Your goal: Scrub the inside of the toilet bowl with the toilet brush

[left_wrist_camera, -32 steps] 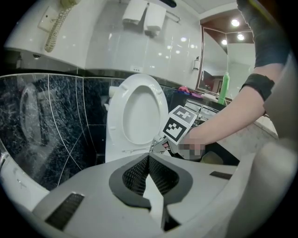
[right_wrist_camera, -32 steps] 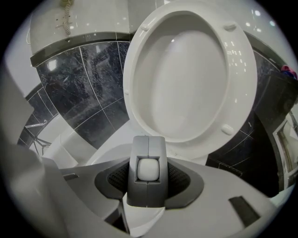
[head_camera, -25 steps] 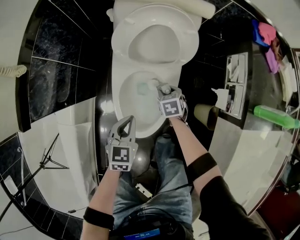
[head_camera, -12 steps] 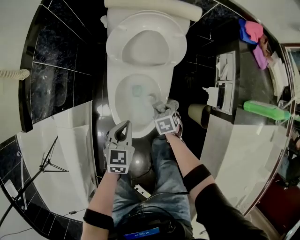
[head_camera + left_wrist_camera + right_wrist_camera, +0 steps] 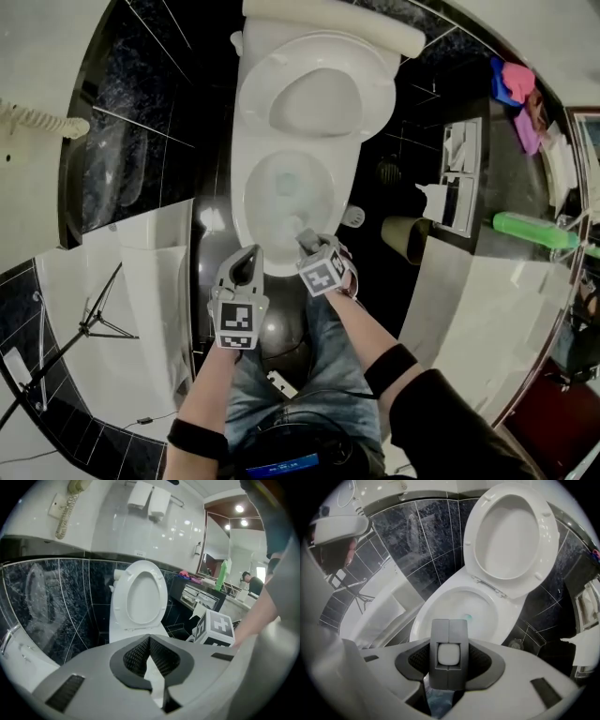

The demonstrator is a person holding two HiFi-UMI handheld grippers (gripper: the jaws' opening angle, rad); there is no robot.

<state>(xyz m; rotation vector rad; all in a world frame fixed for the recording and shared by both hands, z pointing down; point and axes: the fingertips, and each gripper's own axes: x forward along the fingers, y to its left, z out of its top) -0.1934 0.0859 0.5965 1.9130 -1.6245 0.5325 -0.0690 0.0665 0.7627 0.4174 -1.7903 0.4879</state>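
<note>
The white toilet has its seat and lid [image 5: 314,94] raised, and the bowl [image 5: 246,220] is open with water at the bottom. My right gripper [image 5: 311,242] hangs over the bowl's front rim, pointing steeply down. It is shut on the grey toilet brush handle [image 5: 449,654], whose end shows a white square. The brush head is hidden under the gripper. My left gripper [image 5: 249,261] hovers left of the right one, just in front of the rim, with its tips together and nothing in it. In the left gripper view the raised seat [image 5: 140,592] stands ahead.
A round floor drain [image 5: 353,216] lies right of the bowl. Further right are a brown cylinder [image 5: 408,234], a wall paper holder [image 5: 459,178] and a green bottle [image 5: 539,230]. A tripod [image 5: 84,347] stands at the left. My knees in jeans [image 5: 309,375] are right behind the grippers.
My right gripper has drawn back with the handle from over the bowl's right side to its front rim. The left gripper has hardly shifted.
</note>
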